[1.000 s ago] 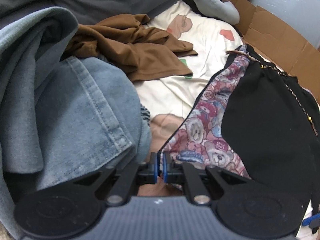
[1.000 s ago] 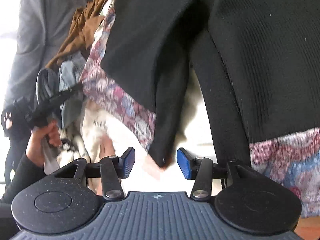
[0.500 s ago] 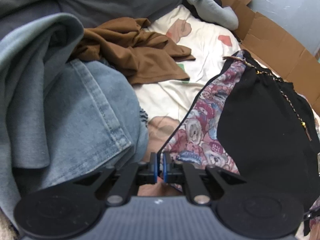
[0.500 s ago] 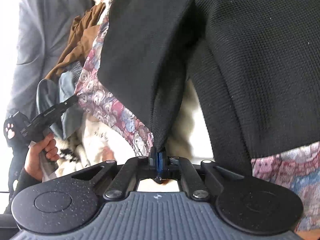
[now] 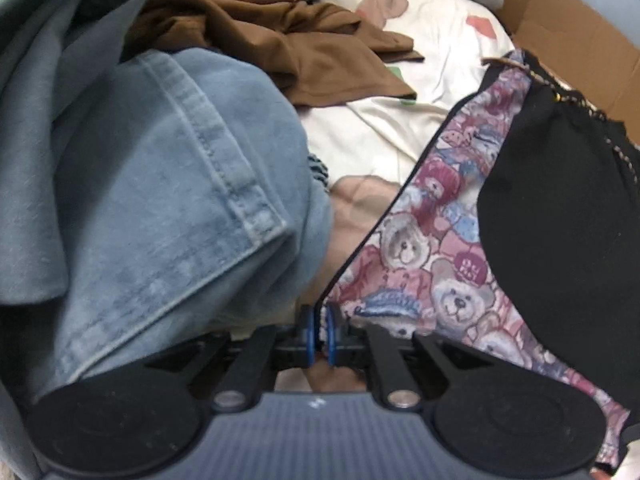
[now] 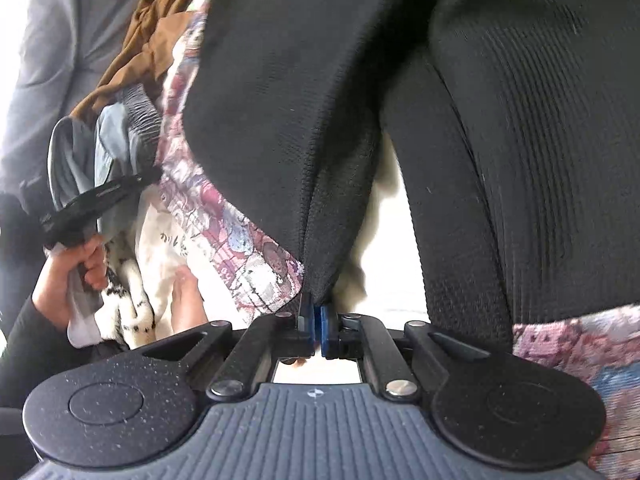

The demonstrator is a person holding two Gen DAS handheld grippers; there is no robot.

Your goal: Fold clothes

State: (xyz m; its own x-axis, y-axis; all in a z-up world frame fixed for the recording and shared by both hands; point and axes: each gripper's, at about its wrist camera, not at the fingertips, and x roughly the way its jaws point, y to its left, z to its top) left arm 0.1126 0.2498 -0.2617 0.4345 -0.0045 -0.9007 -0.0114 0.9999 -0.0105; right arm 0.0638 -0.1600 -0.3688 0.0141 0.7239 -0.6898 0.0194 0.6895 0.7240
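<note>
A: "How far along was it?"
B: "Barely begun. The left gripper [image 5: 319, 330] and right gripper [image 6: 315, 330] each pinched a corner of the cardigan [image 5: 560, 216], unfolded on the bed [image 5: 384, 132]; the jeans [image 5: 160, 208] waited."

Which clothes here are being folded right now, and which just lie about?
In hand: black garment with teddy-bear lining, left gripper, right gripper.
Lying about: denim jeans, brown garment, cardboard.
</note>
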